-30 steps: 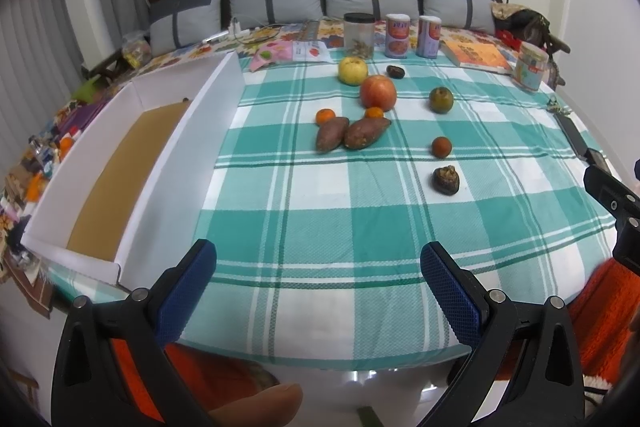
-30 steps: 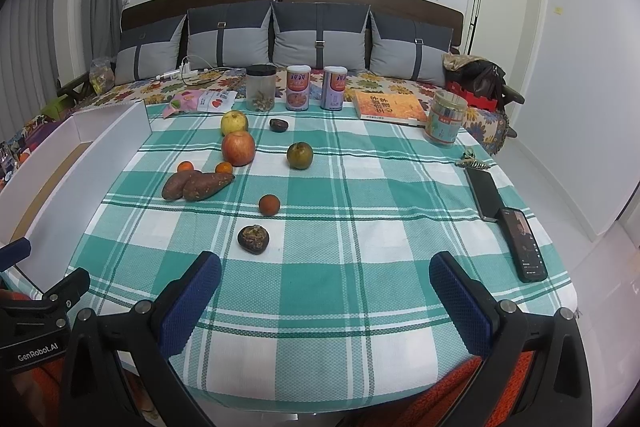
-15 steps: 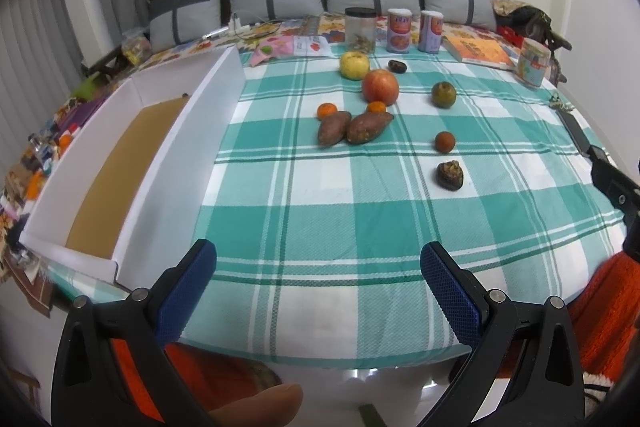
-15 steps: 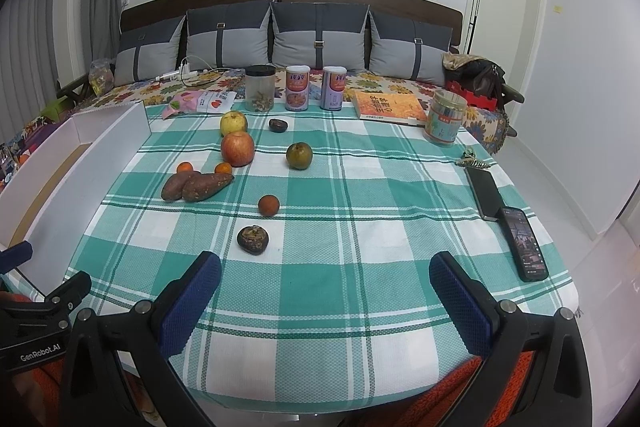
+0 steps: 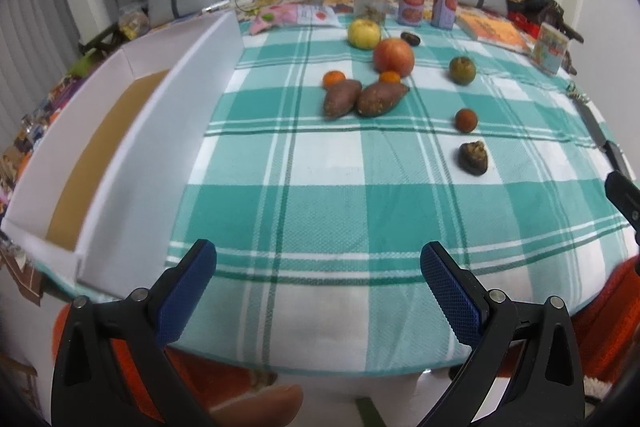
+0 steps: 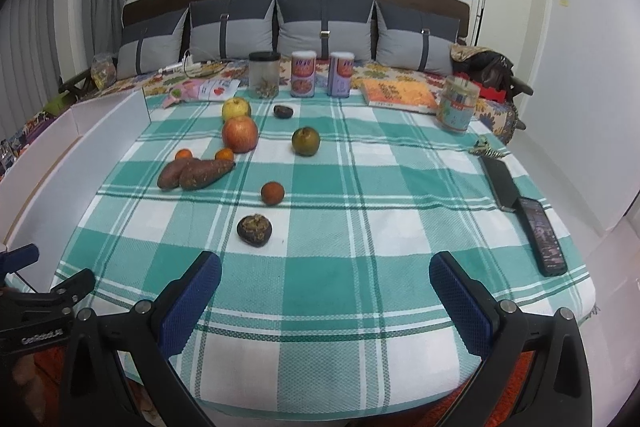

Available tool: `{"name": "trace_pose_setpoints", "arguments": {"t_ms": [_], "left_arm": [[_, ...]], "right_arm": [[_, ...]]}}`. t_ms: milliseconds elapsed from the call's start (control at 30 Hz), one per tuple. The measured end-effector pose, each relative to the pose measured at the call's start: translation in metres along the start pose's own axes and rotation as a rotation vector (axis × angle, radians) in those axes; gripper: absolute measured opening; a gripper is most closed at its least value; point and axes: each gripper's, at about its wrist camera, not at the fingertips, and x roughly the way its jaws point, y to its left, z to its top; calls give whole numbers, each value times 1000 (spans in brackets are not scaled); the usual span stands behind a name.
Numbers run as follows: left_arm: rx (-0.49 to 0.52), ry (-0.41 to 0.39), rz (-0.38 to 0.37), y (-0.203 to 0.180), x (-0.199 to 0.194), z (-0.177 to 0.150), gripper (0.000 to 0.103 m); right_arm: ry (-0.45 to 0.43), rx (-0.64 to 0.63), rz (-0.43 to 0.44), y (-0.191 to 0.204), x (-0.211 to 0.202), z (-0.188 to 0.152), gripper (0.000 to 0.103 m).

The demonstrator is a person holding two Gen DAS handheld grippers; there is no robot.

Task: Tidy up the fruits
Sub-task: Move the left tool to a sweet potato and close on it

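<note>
Fruits lie on the green checked tablecloth: a yellow apple, a red apple, a green fruit, two small oranges, two sweet potatoes, a small red-orange fruit and a dark wrinkled fruit. A white box with a brown floor stands at the left. My left gripper is open over the near edge. My right gripper is open, the dark fruit just beyond its left finger.
A jar, two cans, a book and a printed cup stand at the table's far edge. Two phones and keys lie at the right edge. A sofa with grey cushions is behind.
My left gripper has moved forward over the table, so the fruits and box look closer. The right gripper has edged slightly forward. Both stay open.
</note>
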Motion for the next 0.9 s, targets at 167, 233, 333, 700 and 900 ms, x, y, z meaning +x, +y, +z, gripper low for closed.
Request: {"name": "trace_pose_setpoints", "arguments": {"t_ms": [167, 233, 333, 700, 900], "left_arm": [[11, 26, -11, -9, 31, 18, 102], [20, 32, -12, -15, 44, 25, 102], [42, 41, -11, -26, 69, 34, 102], [101, 70, -45, -42, 123, 40, 103], [22, 107, -96, -29, 129, 41, 103]], "right_arm": [[-2, -44, 25, 5, 23, 7, 103], [-12, -66, 28, 5, 34, 14, 103], [-17, -94, 31, 3, 58, 24, 103], [95, -77, -6, -25, 136, 11, 103], [156, -35, 6, -36, 154, 0, 103]]}}
